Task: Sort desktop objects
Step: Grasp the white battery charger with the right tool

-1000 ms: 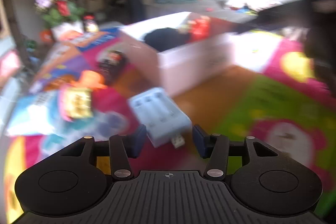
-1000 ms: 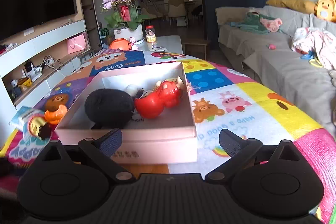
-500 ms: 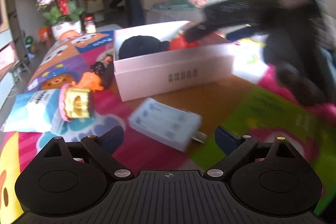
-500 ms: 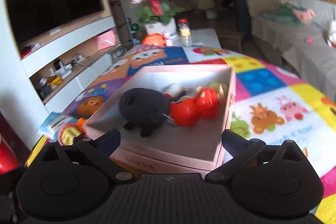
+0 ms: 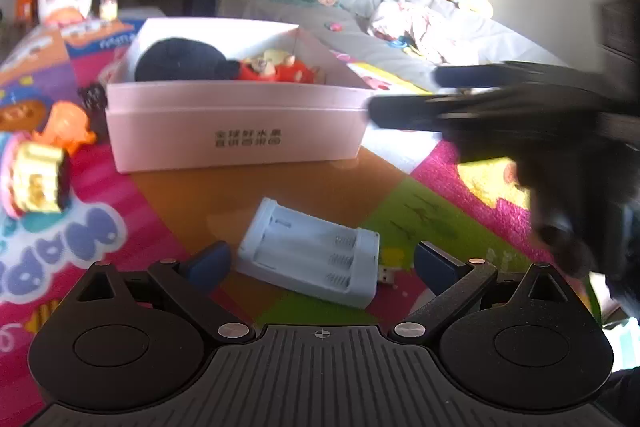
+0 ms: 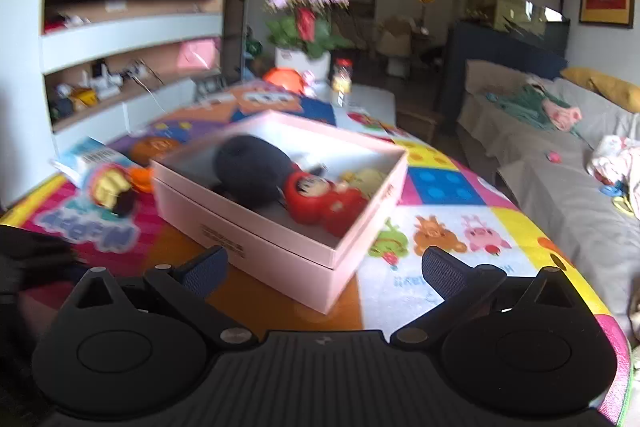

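Note:
A pale blue battery charger (image 5: 312,255) lies on the colourful mat, between the fingers of my open left gripper (image 5: 320,263), not gripped. A pink box (image 5: 236,131) behind it holds a black plush (image 5: 180,61) and red toys (image 5: 280,71). My right gripper (image 6: 326,269) is open and empty, near the box's front corner (image 6: 280,247); it shows dark and blurred in the left wrist view (image 5: 520,115). The black plush (image 6: 252,169) and a red doll (image 6: 316,197) lie in the box.
An orange toy (image 5: 66,125), a yellow-pink toy (image 5: 34,179) and a black toy (image 5: 93,99) lie left of the box. A tissue pack (image 6: 86,157) lies at the far left. A flower pot (image 6: 304,39) and a jar (image 6: 342,77) stand behind. A sofa (image 6: 560,155) is on the right.
My left gripper opened and let the charger down onto the mat, then drew back slightly. My right gripper swung right around the box, towards its corner.

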Demonstrator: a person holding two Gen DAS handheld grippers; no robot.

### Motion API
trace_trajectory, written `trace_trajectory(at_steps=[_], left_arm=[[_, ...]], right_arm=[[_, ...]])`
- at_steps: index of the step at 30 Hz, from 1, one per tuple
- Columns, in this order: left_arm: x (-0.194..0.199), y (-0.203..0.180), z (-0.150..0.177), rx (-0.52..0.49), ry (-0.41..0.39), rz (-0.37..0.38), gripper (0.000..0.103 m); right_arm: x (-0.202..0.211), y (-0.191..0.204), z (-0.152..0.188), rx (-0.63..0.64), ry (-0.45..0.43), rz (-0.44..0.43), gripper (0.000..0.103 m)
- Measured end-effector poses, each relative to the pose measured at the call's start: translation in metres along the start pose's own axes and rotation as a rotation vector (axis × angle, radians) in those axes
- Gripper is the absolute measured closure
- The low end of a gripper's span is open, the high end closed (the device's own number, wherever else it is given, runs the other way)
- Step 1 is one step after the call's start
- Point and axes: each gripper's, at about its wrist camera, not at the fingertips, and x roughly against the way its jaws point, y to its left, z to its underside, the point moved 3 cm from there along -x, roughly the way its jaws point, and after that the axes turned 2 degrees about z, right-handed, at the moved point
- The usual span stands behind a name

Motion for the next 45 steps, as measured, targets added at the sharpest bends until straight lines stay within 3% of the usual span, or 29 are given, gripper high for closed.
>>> trace_trajectory(at_steps=[3,7,11,12,15,18,21,25,29,32,35,41,45], left_arm=[[0.015,0.002,0.0,-0.055,-0.052,-0.143,0.002],[0.035,0.023,-0.005,-0.078,-0.115,-0.354,0.001],[0.039,0.052,-0.01,-0.019,-0.136,-0.498,0.001],[0.04,0.058,-0.01,-0.003,-0.14,-0.522,0.001],[0.035,0.07,-0.013,0.024,-0.148,-0.594,0.001],[0.036,0.078,-0.013,0.065,-0.152,-0.608,0.001],[0.038,0.079,-0.01,0.083,-0.146,-0.603,0.001],[0.041,0.072,-0.004,0.063,-0.139,-0.595,0.001],[0.036,0.066,-0.008,0.062,-0.133,-0.577,0.001],[0.021,0.052,-0.02,0.014,-0.15,-0.515,0.001],[-0.003,0.037,-0.034,-0.078,-0.152,-0.482,0.0],[-0.023,0.044,-0.048,-0.106,-0.136,-0.552,0.0],[-0.015,0.056,-0.045,-0.111,-0.142,-0.649,0.0]], right_arm=[[-0.031,-0.004,0.003,0.015,0.078,0.055,0.0],[-0.051,-0.013,0.006,0.018,0.11,0.095,0.0],[-0.056,-0.026,0.004,-0.013,0.103,0.255,0.002],[-0.053,-0.029,0.005,-0.039,0.104,0.242,0.003],[-0.024,-0.022,0.009,-0.11,0.097,0.036,0.003],[0.007,0.012,0.023,-0.055,0.106,-0.18,0.002],[0.018,0.057,0.042,0.101,0.158,-0.252,0.002],[0.016,0.071,0.056,0.291,0.116,-0.13,0.001],[0.005,0.045,0.043,0.239,0.1,0.03,0.001],[0.002,0.025,0.036,0.102,0.13,0.002,0.001],[0.004,0.022,0.039,0.055,0.135,-0.023,0.001],[0.007,0.043,0.048,0.035,0.131,-0.072,0.0],[-0.003,0.06,0.049,0.001,0.148,-0.087,0.0]])
